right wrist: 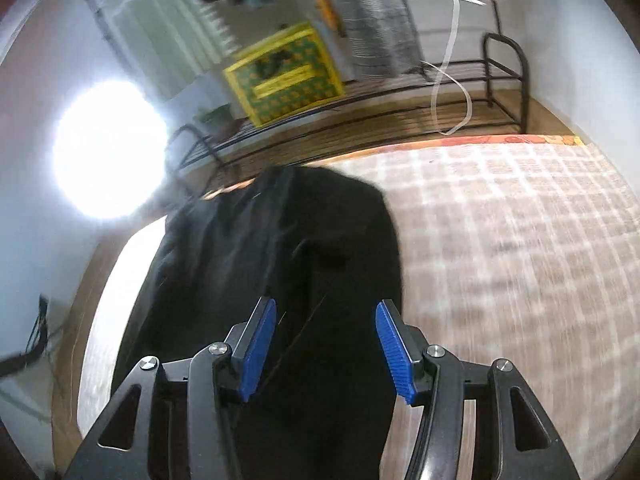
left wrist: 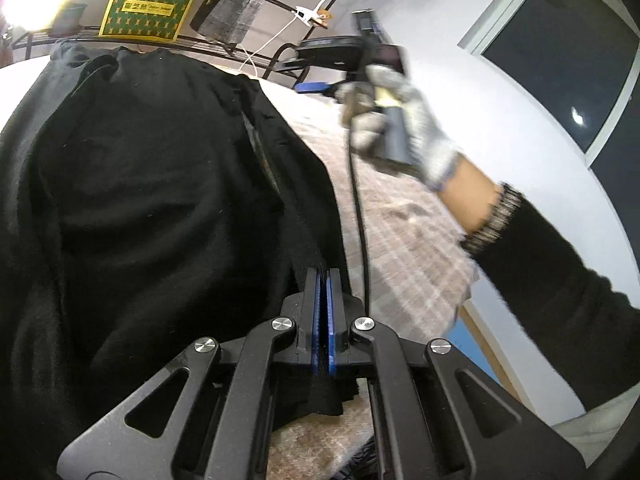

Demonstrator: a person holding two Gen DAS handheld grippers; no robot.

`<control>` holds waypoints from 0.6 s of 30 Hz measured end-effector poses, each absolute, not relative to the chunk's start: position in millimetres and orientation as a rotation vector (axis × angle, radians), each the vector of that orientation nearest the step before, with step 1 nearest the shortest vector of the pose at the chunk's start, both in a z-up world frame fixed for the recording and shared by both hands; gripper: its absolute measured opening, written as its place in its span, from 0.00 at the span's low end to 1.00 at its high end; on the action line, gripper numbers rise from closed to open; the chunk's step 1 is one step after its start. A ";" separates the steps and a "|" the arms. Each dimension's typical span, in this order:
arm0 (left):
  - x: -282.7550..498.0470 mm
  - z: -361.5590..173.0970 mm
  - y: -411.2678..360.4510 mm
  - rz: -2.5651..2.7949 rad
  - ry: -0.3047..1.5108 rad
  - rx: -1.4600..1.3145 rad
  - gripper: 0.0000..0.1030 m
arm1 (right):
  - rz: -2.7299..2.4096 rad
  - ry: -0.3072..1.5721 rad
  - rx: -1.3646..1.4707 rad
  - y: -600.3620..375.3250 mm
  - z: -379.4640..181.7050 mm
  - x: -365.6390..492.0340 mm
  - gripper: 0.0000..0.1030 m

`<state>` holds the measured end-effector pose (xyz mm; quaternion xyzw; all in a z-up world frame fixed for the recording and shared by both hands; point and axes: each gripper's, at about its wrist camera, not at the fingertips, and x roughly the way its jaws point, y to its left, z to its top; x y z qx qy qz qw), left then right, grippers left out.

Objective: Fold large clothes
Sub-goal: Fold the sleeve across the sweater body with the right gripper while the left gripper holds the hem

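Black garment (left wrist: 160,184) half-folded on the bed (right wrist: 500,220): left hand-held gripper (left wrist: 323,276) pinches its edge, right hand-held gripper (right wrist: 326,332) gapes empty (more folds remain).

right gripper (right wrist: 326,344) jaws apart, empty, over black garment (right wrist: 320,260) on checked cover (right wrist: 500,240).
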<state>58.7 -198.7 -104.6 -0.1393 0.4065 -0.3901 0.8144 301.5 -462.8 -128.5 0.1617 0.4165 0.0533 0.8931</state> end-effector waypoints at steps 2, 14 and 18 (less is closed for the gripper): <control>61.0 -104.5 -199.1 -0.841 0.869 -0.298 0.00 | 0.068 0.876 0.346 -467.6 -134.8 323.8 0.54; 69.5 -111.1 -211.4 -0.867 0.905 -0.276 0.00 | -0.003 0.959 0.295 -473.3 -166.2 398.8 0.16; 66.1 -113.1 -213.3 -0.873 0.911 -0.278 0.00 | 0.000 0.950 0.264 -472.0 -164.3 399.8 0.02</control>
